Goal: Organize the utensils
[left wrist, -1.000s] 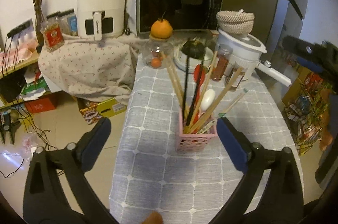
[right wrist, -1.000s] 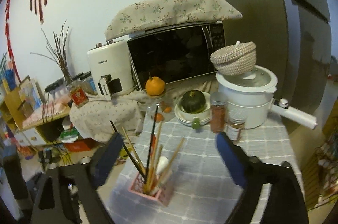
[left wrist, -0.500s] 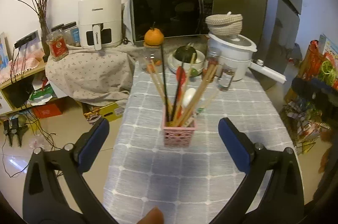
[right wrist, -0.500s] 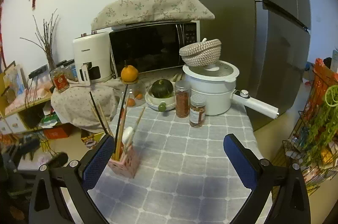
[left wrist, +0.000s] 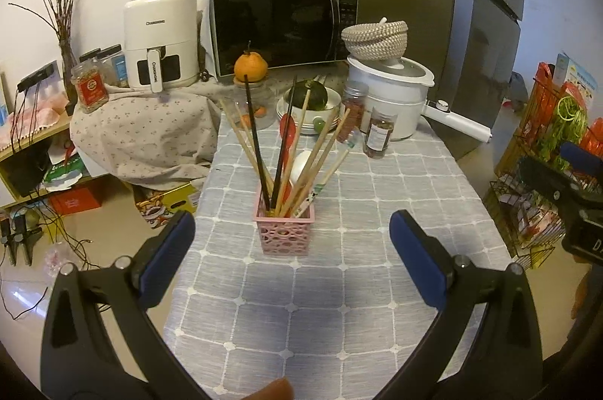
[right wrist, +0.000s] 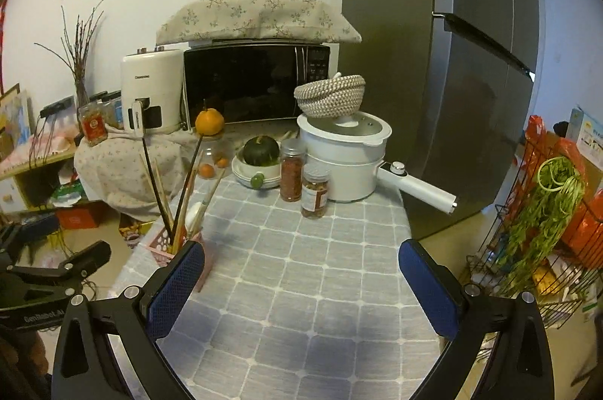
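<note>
Utensils look already gathered: pink perforated basket (left wrist: 285, 234) stands upright on the table (left wrist: 339, 287), on the grey checked tablecloth, near the table's left edge. In it: wooden chopsticks (left wrist: 320, 151), two black chopsticks (left wrist: 256, 143), a white spoon (left wrist: 299, 166) and something red behind, maybe a red spoon, can't tell for sure. All of it fans out, leaning, handles down in the basket.

No loose utensil visible on the cloth in either view. So sorting seems done or nearly done; what may be left is judgement only: straightening the fan or shifting the basket.

Left gripper (left wrist: 292, 260) hovers just short of the basket, pointed straight at it, fingers spread wide, holding nothing, not touching it. Right gripper (right wrist: 301, 281) hangs over bare cloth, to the right of the basket, fingers also released wide and empty. In the right wrist view the basket (right wrist: 160, 243) sits partly hidden behind the left blue pad.

Back of the table, well apart from the basket: two spice jars (left wrist: 378, 134), white electric pot (left wrist: 392, 98) with woven bowl on its lid, green squash (left wrist: 312, 94) in a bowl, orange (left wrist: 250, 66) on a glass jar. Microwave (left wrist: 282, 26) and air fryer (left wrist: 160, 40) behind.
</note>
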The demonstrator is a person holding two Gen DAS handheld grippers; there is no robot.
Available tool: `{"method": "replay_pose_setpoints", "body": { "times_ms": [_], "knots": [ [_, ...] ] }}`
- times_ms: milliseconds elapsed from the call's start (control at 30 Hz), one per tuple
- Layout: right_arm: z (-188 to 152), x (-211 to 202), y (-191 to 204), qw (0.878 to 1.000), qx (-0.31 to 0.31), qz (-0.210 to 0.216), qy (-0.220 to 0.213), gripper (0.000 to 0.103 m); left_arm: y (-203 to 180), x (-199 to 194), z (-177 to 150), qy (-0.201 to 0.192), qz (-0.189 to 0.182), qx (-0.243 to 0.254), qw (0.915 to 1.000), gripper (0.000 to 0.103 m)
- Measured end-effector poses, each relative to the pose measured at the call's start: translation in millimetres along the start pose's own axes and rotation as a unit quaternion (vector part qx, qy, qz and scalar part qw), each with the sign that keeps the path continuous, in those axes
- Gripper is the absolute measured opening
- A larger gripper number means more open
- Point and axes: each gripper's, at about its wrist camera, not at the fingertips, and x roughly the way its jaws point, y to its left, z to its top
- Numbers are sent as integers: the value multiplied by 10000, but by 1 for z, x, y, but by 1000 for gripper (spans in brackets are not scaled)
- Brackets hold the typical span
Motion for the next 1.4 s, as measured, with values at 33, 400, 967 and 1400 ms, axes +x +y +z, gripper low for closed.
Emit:
{"method": "replay_pose_setpoints", "body": {
  "times_ms": [33,400,967,1400],
  "knots": [
    [0,0,0,10000,8,10,13,103,0,1,0,4,4,-6,10000,103],
    [-4,12,0,9996,72,24,272,103,2,-1,-3,4,34,-54,10000,102],
    [-4,19,3,9994,83,89,322,103,7,-3,-1,3,49,-104,9999,103],
    [-5,17,4,9995,98,96,289,103,7,-3,-2,-6,46,-105,9999,103]
  ]
}}
